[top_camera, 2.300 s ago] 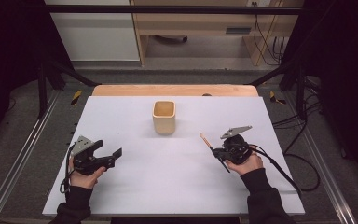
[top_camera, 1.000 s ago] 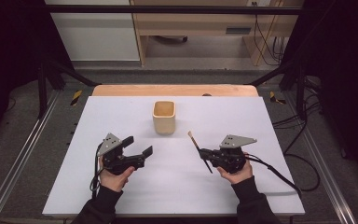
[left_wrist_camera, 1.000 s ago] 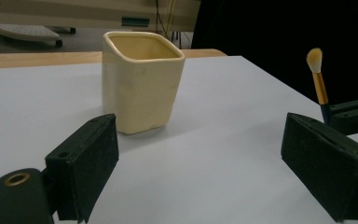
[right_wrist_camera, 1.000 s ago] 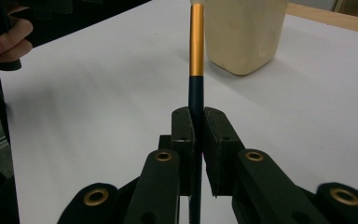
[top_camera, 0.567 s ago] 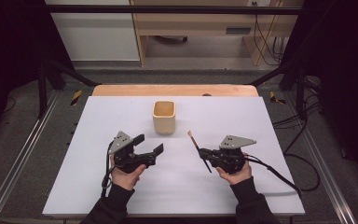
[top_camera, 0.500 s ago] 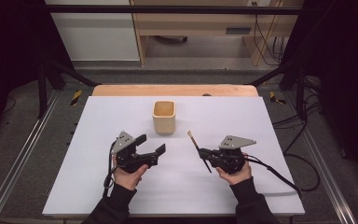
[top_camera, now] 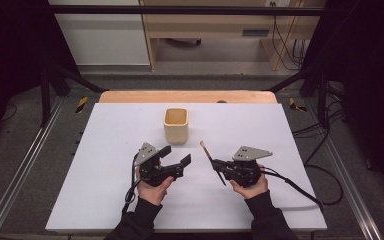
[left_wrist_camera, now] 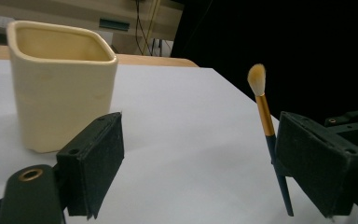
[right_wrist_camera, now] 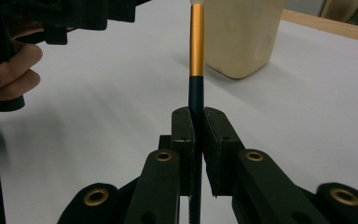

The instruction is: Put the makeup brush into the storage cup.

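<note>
A cream square cup (top_camera: 176,125) stands upright at the table's middle. My right gripper (top_camera: 216,164) is shut on the dark handle of a makeup brush (top_camera: 206,151). The brush has a gold ferrule and its pale bristle tip points up and away toward the cup. In the right gripper view both pads (right_wrist_camera: 186,126) clamp the brush (right_wrist_camera: 196,46), with the cup (right_wrist_camera: 242,37) behind it. My left gripper (top_camera: 176,156) is open just left of the brush. Its jaws have just been closing a little, with nothing pressed between them. Its own view shows the brush (left_wrist_camera: 261,107) ahead by the right jaw, and the cup (left_wrist_camera: 60,84) at left.
The white table sheet (top_camera: 290,130) has free room all around the cup. A wooden strip (top_camera: 130,96) runs along the far edge. Metal rails flank the table. The hand holding the left gripper (right_wrist_camera: 9,70) is at the left of the right gripper view.
The left gripper has moved right across the table, nearer the brush. The right gripper and the brush have kept still.
</note>
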